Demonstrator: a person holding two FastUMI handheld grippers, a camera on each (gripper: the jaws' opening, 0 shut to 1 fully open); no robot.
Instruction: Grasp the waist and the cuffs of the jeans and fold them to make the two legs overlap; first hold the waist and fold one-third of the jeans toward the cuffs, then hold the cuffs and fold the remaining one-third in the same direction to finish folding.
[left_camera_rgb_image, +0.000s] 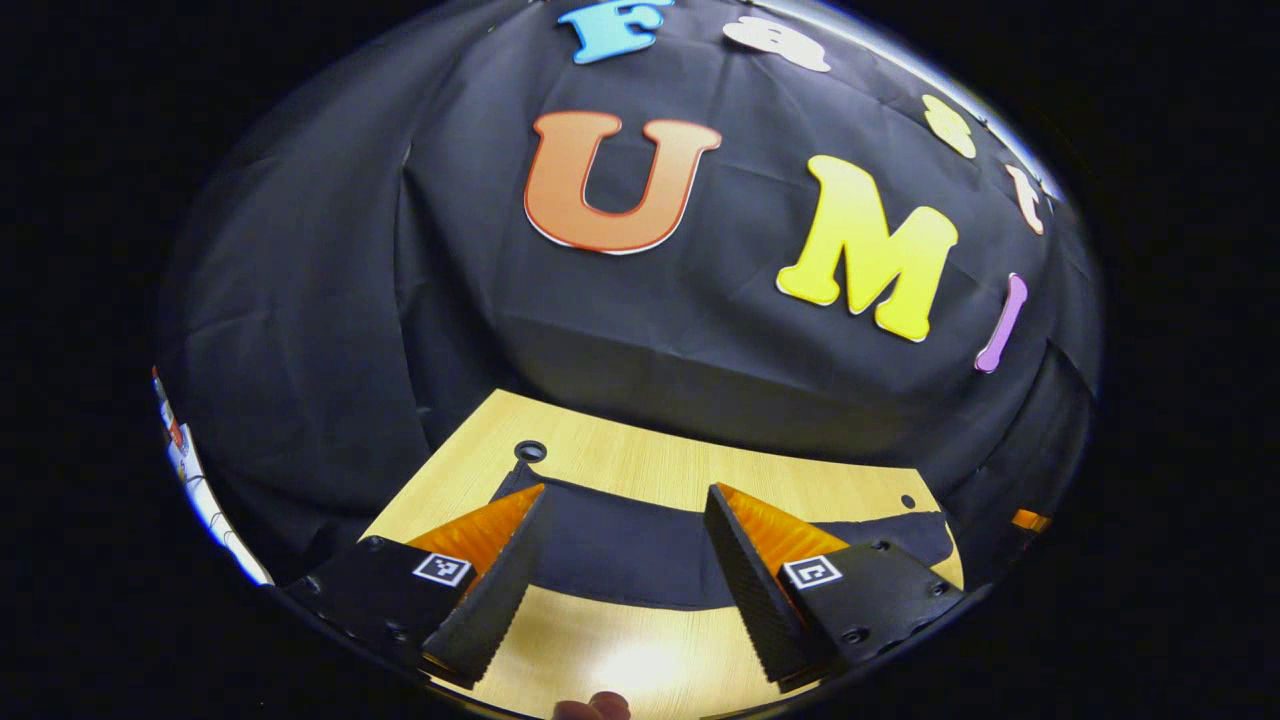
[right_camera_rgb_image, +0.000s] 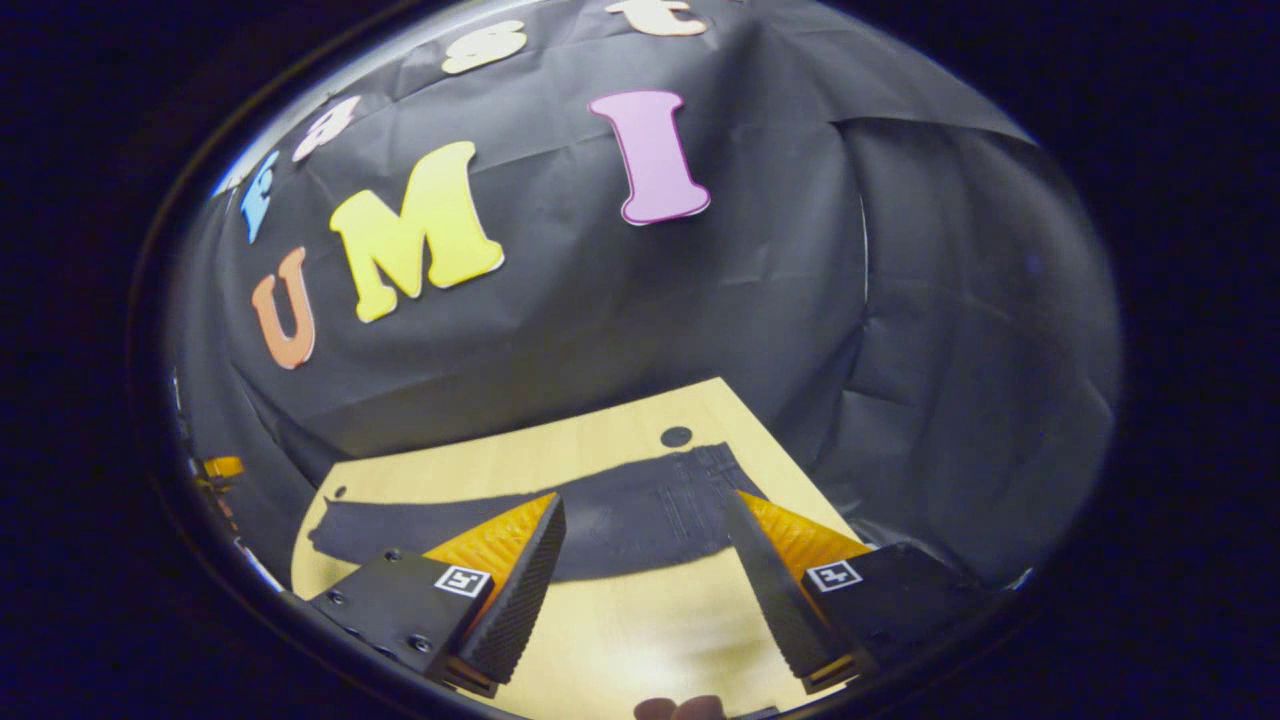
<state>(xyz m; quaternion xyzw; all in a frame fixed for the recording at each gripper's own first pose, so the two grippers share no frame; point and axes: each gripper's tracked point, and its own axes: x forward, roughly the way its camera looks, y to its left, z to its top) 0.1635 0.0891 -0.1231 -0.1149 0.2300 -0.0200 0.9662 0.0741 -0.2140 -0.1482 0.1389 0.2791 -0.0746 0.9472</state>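
Jeans (right_camera_rgb_image: 600, 525) lie flat, partly hidden behind both spread grippers (left_camera_rgb_image: 625, 570) (right_camera_rgb_image: 650, 580).

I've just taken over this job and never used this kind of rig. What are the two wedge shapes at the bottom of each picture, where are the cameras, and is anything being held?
Each picture comes from a camera riding on a hand-held gripper, looking forward along its two fingers. Those wedges are the fingers. The left gripper and the right gripper both stand open, fingers apart, holding nothing. Ahead lies a wooden table with dark jeans spread flat across it. In the right gripper view the pocket end, so likely the waist, lies toward the right. The jeans look unfolded, so the folding seems not yet begun.
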